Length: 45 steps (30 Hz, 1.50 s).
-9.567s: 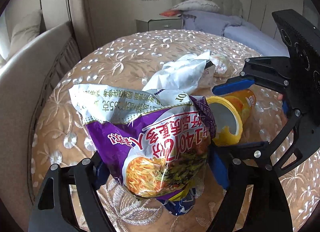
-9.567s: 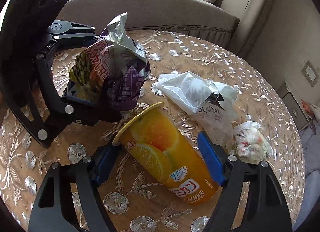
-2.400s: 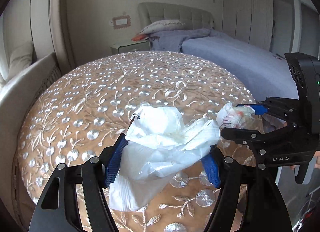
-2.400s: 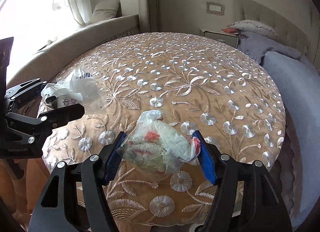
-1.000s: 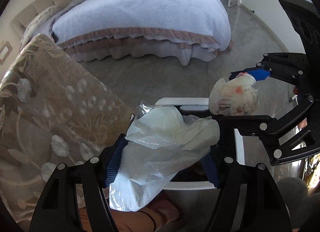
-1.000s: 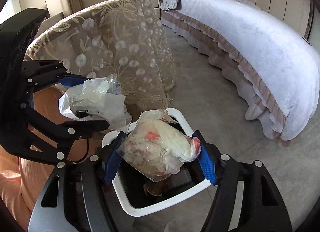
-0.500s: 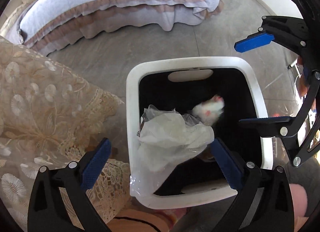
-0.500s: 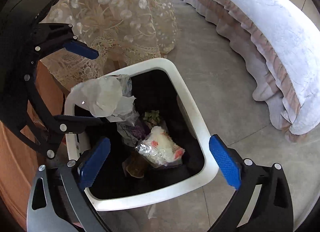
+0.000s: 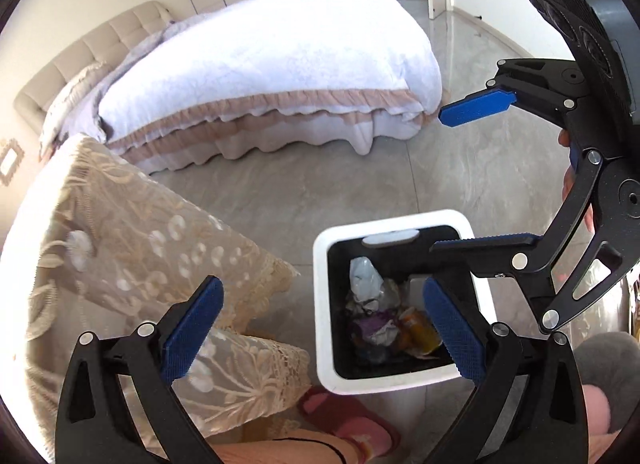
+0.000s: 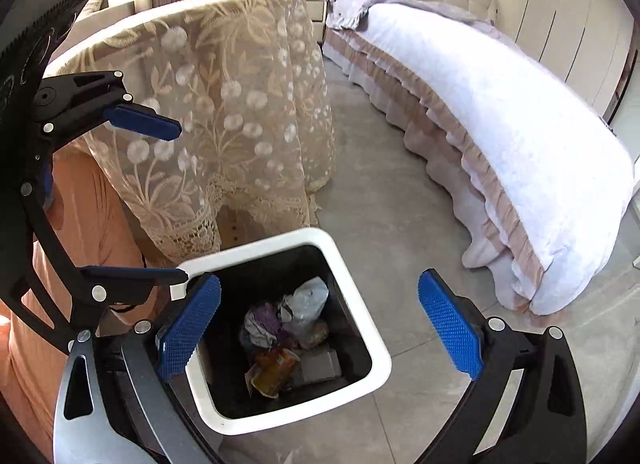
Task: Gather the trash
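Note:
A white-rimmed black bin point(image 9: 320, 304) point(image 10: 376, 344) stands on the floor beside the table. Inside lie a crumpled white plastic bag point(image 9: 362, 276) point(image 10: 308, 304), a purple snack wrapper point(image 9: 372, 328) point(image 10: 264, 320) and an orange cup point(image 9: 416, 328) point(image 10: 276, 374). My left gripper point(image 9: 322, 328) point(image 10: 160, 200) hangs open above the bin's left side, nothing between its blue pads. My right gripper point(image 10: 318, 328) point(image 9: 472, 176) is open and empty too, above the bin's right side.
The round table with its beige lace cloth point(image 9: 120, 244) point(image 10: 224, 84) hangs close to the bin. A white bed point(image 9: 260, 64) point(image 10: 500, 124) lies beyond across grey floor. A pink slipper point(image 9: 348, 420), a grey slipper point(image 9: 612, 376) and the person's orange clothing point(image 10: 80, 224) are near.
Both grippers let go of their bags over the bin and stand wide open. The white bag and the small bundle dropped inside. Both grippers have lifted away from the bin.

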Motion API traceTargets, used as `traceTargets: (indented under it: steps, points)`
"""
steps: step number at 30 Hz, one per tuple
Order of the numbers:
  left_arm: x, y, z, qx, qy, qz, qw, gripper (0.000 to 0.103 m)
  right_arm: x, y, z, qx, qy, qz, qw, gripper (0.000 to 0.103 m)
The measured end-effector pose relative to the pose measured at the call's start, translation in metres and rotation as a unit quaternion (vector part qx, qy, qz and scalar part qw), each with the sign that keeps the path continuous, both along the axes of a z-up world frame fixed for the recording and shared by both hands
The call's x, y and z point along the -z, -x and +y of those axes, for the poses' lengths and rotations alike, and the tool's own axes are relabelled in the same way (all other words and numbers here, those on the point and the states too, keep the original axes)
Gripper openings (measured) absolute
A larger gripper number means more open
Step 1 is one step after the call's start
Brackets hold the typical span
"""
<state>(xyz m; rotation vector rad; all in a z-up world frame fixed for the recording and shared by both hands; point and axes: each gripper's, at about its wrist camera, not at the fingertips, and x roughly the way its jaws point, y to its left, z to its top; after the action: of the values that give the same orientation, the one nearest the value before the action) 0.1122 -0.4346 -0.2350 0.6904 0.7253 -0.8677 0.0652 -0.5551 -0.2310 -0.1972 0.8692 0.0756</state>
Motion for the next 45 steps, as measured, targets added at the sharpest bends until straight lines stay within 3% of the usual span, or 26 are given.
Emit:
traceTargets:
  steps: [3,8,14,18,23,28,36,41,45]
  points:
    - [-0.023,0.004,0.019,-0.029,0.018,-0.027,0.999,0.098,-0.019,0.006,0.013,-0.012,0.014,-0.023,1.0,0.098]
    - [-0.063,0.01,0.069,-0.079,0.091,-0.035,0.9921,0.098,-0.047,0.013,0.038,-0.01,0.032,-0.069,0.997,0.098]
    - [-0.091,0.012,0.132,-0.176,0.15,-0.057,0.9712,0.098,-0.079,0.016,0.07,0.041,-0.067,-0.162,0.984,0.098]
    - [-0.103,0.012,0.168,-0.227,0.174,-0.069,0.9557,0.098,-0.093,0.012,0.111,0.023,-0.07,-0.197,0.978,0.098]
    - [-0.117,0.017,0.214,-0.281,0.204,-0.083,0.9339,0.098,-0.104,0.001,0.155,-0.018,-0.059,-0.197,0.979,0.098]
    - [-0.128,0.025,0.255,-0.313,0.235,-0.082,0.9167,0.098,-0.108,-0.006,0.191,-0.013,-0.074,-0.197,0.978,0.098]
    - [-0.143,0.044,0.3,-0.37,0.237,-0.126,0.8896,0.098,-0.107,-0.016,0.231,0.006,-0.104,-0.193,0.976,0.098]
    - [-0.15,0.056,0.321,-0.412,0.22,-0.167,0.8683,0.098,-0.108,-0.025,0.25,0.01,-0.115,-0.181,0.977,0.098]
    - [-0.152,0.058,0.337,-0.436,0.227,-0.171,0.8539,0.098,-0.115,-0.026,0.265,0.003,-0.117,-0.188,0.975,0.098]
